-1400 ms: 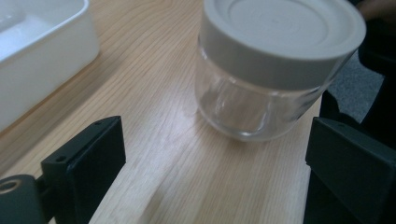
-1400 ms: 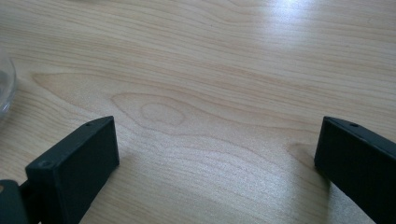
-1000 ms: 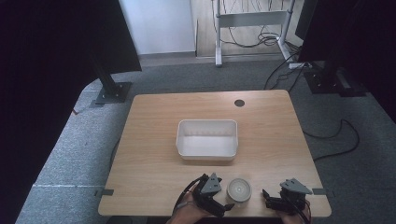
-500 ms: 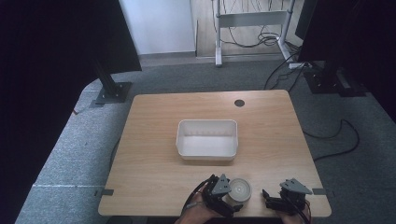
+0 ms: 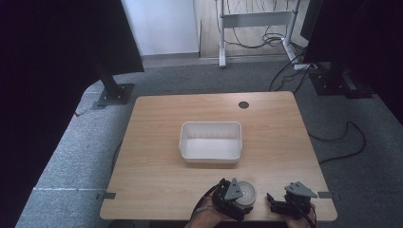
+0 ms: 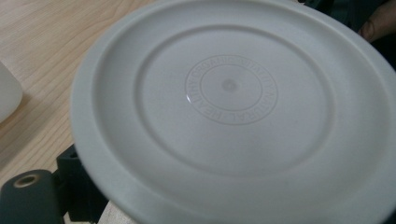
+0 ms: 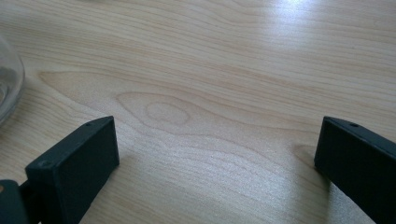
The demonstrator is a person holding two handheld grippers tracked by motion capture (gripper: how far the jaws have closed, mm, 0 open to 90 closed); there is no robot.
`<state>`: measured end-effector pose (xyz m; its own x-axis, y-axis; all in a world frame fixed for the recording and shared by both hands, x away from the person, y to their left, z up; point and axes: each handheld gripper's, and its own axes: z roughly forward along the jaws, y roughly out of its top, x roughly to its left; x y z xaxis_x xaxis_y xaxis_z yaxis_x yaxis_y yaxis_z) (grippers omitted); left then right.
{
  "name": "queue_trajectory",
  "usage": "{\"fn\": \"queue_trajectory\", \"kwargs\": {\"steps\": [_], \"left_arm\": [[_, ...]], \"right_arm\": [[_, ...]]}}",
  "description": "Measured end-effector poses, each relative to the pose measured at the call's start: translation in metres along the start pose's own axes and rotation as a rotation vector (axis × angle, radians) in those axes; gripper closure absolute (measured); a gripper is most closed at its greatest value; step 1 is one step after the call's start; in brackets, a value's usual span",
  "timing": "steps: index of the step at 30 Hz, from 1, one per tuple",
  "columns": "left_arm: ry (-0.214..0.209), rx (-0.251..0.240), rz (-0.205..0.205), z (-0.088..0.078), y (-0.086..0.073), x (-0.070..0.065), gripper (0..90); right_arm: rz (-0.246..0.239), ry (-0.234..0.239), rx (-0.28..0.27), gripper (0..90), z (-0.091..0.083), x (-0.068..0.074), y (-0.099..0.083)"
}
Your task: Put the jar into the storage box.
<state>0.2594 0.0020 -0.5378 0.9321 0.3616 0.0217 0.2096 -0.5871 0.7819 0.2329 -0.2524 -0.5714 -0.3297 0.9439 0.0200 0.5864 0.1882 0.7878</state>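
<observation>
We put our left gripper (image 5: 236,202) at the round white plastic lid (image 6: 233,107); we cannot tell its jaws. Grab gently. Right gripper (image 7: 219,158) jaws wide apart.

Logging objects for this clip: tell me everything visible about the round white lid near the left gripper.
The lid is a round, matte white disc, plastic by its look, with a raised outer rim, concentric rings and embossed circular lettering around a small centre dot. It sits on a clear container near the table's front edge, in front of the white tub. The left gripper is right at it; contact cannot be confirmed.
</observation>
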Motion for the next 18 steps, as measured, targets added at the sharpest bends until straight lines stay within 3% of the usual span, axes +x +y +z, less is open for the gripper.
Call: {"fn": "queue_trajectory", "kwargs": {"steps": [8, 18], "left_arm": [[0.01, -0.001, 0.004, -0.002, 0.0, 0.001, 10.0], [0.042, -0.021, -0.006, -0.016, 0.006, 0.013, 9.9]], "right_arm": [[-0.001, 0.001, 0.0, 0.0, 0.0, 0.0, 0.0], [-0.003, 0.003, -0.001, 0.0, 0.0, 0.0, 0.0]]}}
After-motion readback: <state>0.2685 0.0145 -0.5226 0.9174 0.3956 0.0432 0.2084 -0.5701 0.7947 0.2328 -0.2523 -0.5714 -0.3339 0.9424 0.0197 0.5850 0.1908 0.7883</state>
